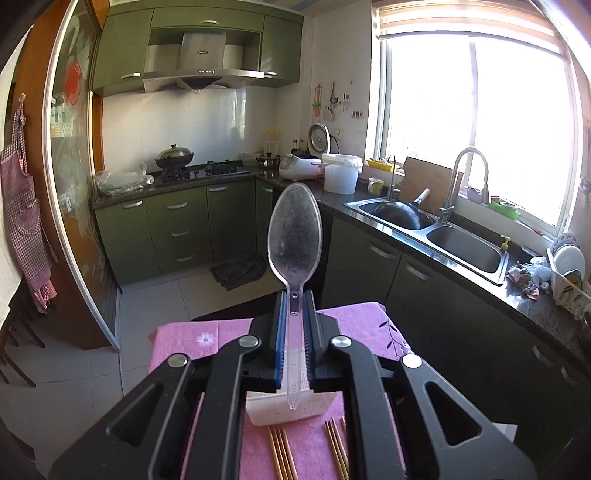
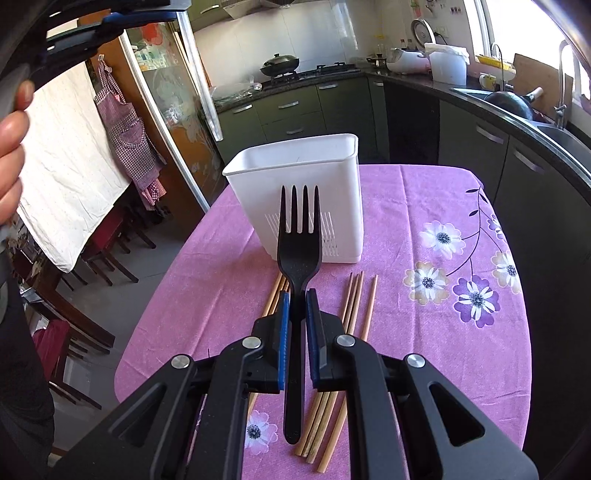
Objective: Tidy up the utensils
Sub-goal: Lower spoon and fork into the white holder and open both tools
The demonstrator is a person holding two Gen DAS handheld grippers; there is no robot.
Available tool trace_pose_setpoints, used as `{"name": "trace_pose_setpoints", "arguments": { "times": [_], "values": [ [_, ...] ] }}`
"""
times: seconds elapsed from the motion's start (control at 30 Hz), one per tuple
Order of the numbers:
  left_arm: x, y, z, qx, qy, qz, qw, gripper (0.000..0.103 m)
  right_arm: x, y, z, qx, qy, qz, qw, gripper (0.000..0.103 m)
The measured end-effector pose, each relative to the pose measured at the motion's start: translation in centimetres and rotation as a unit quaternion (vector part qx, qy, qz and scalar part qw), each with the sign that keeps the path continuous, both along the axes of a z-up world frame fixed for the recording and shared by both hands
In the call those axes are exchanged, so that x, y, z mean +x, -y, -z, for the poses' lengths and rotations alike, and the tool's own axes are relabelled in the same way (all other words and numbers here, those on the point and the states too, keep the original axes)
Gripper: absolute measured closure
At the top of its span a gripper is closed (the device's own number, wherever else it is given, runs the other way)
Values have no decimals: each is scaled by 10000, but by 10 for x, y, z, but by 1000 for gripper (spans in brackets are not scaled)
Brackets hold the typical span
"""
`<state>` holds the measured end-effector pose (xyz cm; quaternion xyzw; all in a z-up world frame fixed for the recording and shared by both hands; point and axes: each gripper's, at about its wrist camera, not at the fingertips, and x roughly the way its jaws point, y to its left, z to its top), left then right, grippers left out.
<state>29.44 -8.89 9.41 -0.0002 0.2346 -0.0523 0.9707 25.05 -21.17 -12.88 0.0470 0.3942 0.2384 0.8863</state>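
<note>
My left gripper (image 1: pixel 294 295) is shut on the handle of a clear plastic spoon (image 1: pixel 294 236), bowl up, held high above the table. The white utensil holder (image 1: pixel 284 410) shows below it, mostly hidden by the fingers. My right gripper (image 2: pixel 295 295) is shut on the handle of a black plastic fork (image 2: pixel 298 251), tines pointing up, just in front of the white utensil holder (image 2: pixel 303 177), which stands open and looks empty. Several wooden chopsticks (image 2: pixel 356 306) lie on the pink cloth on both sides of the fork and also show in the left wrist view (image 1: pixel 336 450).
The table (image 2: pixel 443 350) has a pink flowered cloth. The left gripper's body (image 2: pixel 92 26) and the hand holding it are at the upper left of the right view. Dark chairs (image 2: pixel 85 325) stand left of the table. Green cabinets, stove and sink (image 1: pixel 443 236) lie beyond.
</note>
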Motion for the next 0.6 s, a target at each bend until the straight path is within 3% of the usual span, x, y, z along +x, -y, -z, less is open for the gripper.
{"name": "trace_pose_setpoints", "arguments": {
  "times": [0.3,0.53,0.6],
  "values": [
    [57,-2,60,143,-147,-279,9994,94,4,14,-18,202,344,87,9992,93],
    [67,-11,113,155,-687,-262,9972,94,32,22,-62,465,906,383,9941,93],
    [66,-15,122,111,-794,-242,9965,88,44,21,-77,543,1180,520,9902,93]
  ]
}}
